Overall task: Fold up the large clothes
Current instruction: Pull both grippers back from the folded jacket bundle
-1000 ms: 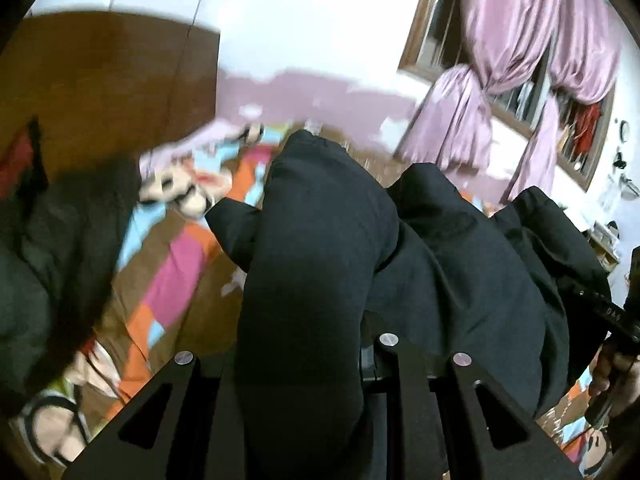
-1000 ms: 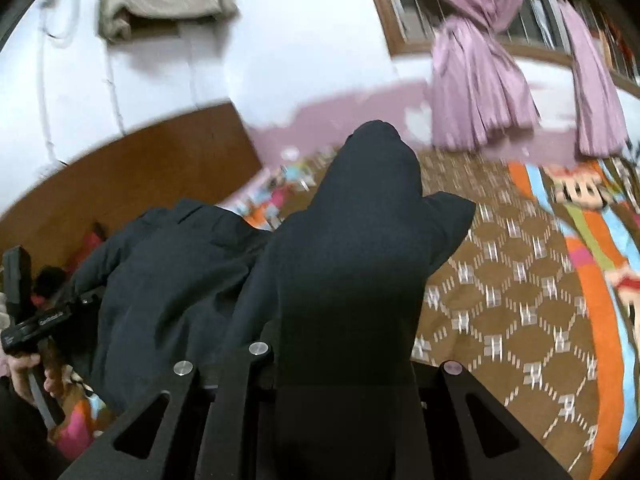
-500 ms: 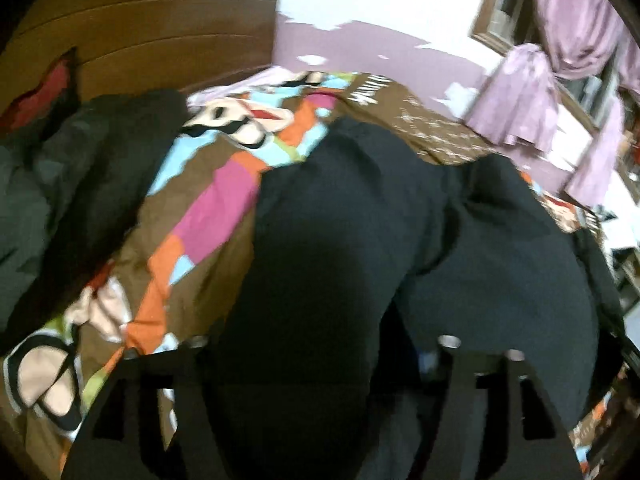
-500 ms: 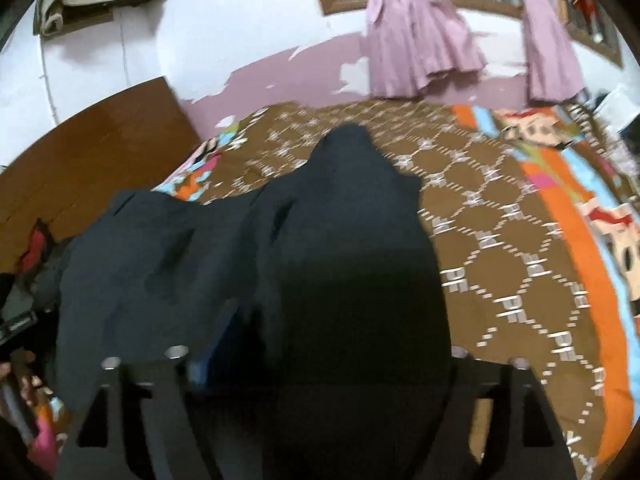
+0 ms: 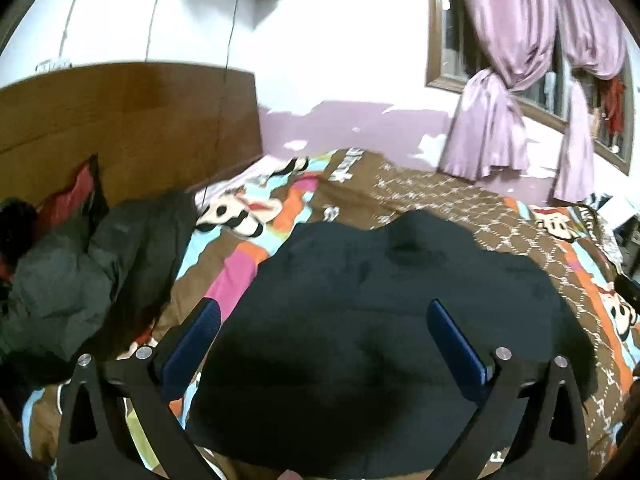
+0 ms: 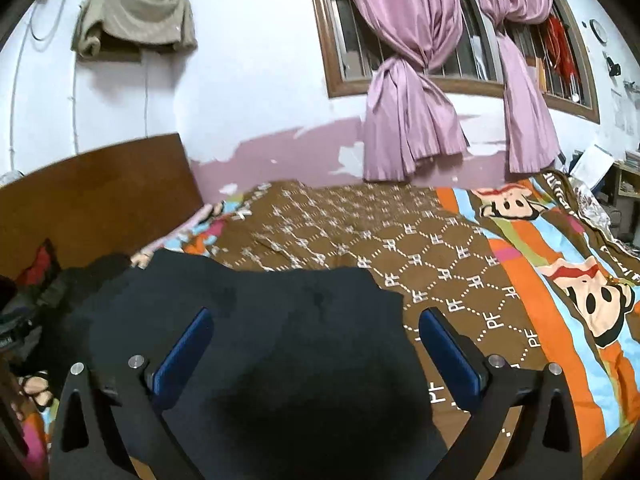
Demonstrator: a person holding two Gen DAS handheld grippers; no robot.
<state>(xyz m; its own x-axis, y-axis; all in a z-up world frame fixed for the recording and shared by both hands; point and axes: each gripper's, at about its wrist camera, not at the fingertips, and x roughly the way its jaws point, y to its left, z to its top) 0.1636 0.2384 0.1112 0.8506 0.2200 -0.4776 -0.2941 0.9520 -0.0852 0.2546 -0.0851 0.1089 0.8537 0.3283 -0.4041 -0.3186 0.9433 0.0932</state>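
While I hold 2 grippers above the bed, both stand wide apart and grasp nothing. At far left in my left wrist view, a crumpled dark grey padded jacket lies against the brown wooden headboard, with a red cushion behind it. Next comes the cartoon-print brown and orange bedspread. My left gripper hovers with its blue pads spread over the large dark navy garment, which lies flat on the bedspread, directly below me. Purple knotted curtains hang at right.

My right gripper is likewise released above the same garment, near its right edge. I judge the cloth soft, limp and fairly light, likely to sag and slide when lifted, so pinching an outer edge or corner with each tool looks best.

Only the left wrist view shows the grey jacket fully. Only the right wrist view shows the garment's right edge against the bedspread's monkey pictures and a beige cloth draped high on the wall.
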